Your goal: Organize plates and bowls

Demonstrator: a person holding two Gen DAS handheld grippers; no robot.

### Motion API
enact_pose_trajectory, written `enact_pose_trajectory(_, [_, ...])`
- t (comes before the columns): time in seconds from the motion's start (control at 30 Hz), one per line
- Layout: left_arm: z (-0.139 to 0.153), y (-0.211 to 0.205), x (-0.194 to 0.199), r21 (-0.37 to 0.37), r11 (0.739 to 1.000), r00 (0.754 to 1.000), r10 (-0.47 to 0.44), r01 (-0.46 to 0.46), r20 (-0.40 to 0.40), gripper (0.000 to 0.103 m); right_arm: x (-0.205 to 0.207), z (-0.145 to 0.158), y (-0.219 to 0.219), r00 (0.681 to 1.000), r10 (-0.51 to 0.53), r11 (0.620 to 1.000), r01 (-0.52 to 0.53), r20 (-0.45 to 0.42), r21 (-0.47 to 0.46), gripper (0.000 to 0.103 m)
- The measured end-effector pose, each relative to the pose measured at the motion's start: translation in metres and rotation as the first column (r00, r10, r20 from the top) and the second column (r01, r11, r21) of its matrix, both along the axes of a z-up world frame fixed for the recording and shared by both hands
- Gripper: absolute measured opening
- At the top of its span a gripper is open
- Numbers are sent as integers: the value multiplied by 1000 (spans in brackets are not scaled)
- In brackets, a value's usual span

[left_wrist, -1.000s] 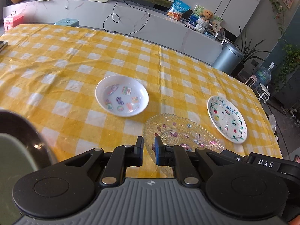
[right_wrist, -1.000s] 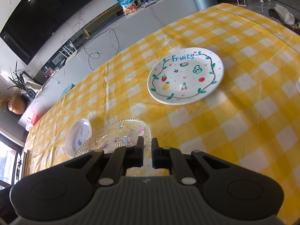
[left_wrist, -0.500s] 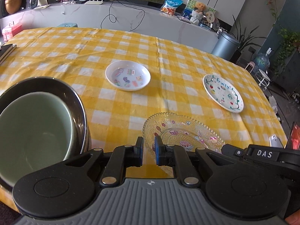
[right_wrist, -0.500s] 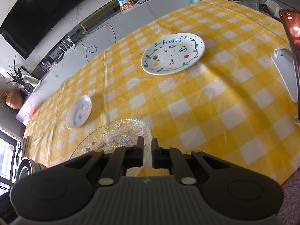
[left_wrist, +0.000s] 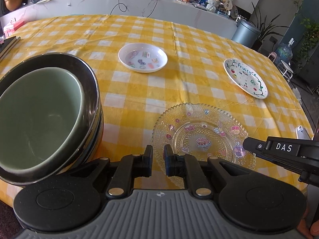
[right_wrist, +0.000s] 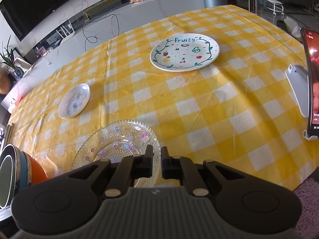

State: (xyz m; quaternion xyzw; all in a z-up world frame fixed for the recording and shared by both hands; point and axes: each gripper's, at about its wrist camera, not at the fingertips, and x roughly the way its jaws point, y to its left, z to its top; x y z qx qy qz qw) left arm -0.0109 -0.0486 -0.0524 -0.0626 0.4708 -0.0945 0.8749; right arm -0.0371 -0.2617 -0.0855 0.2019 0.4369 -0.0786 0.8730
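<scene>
A stack of bowls (left_wrist: pixel 45 115) stands at the table's near left, a green bowl nested in a dark one; it shows at the left edge of the right wrist view (right_wrist: pixel 12 177). A clear glass plate (left_wrist: pixel 201 135) (right_wrist: pixel 117 141) lies near the front edge. A small white sticker dish (left_wrist: pixel 142 59) (right_wrist: pixel 74 100) sits mid-table. A white "Fruity" plate (left_wrist: pixel 245 77) (right_wrist: pixel 184 51) lies to the right. My left gripper (left_wrist: pixel 158 159) is shut and empty, held above the front edge beside the glass plate. My right gripper (right_wrist: pixel 156 161) is shut and empty over the glass plate's near rim.
The table has a yellow checked cloth (left_wrist: pixel 159 91). A phone on a white stand (right_wrist: pixel 311 87) stands at the right edge. A dark book (left_wrist: pixel 8 43) lies at the far left. A white counter (left_wrist: pixel 139 6) and a grey bin (left_wrist: pixel 246 32) stand behind the table.
Both grippers have pulled back and up from the table, so more of it shows. The bowl stack and the phone have come into view. The dishes have not moved.
</scene>
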Motion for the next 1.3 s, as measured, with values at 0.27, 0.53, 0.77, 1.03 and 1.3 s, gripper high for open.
enact_pose_trajectory(0.27, [-3,1,0,9,1000,1000,2,-2,-8,11,0,-10,5,999,-8,1000,8,-46,-9,8])
enact_pose_trajectory(0.53, [-3,0,0,13,1000,1000,3,-3,-8,11,0,-10,6,999,-12,1000,11,-47,-11,8])
enact_pose_trajectory(0.77, [-3,-1,0,14,1000,1000,3,-3,-6,12,0,-10,6,999,-11,1000,10,-46,-8,11])
enact_pose_trajectory(1.03, [1,-4,-3,22,1000,999,0,-1,35,25,0,-9,9,999,-5,1000,4,-33,-21,16])
enact_pose_trajectory(1.3, [3,-6,-3,-3,1000,998,-7,7,68,36,-1,3,14,999,21,998,-18,36,-62,27])
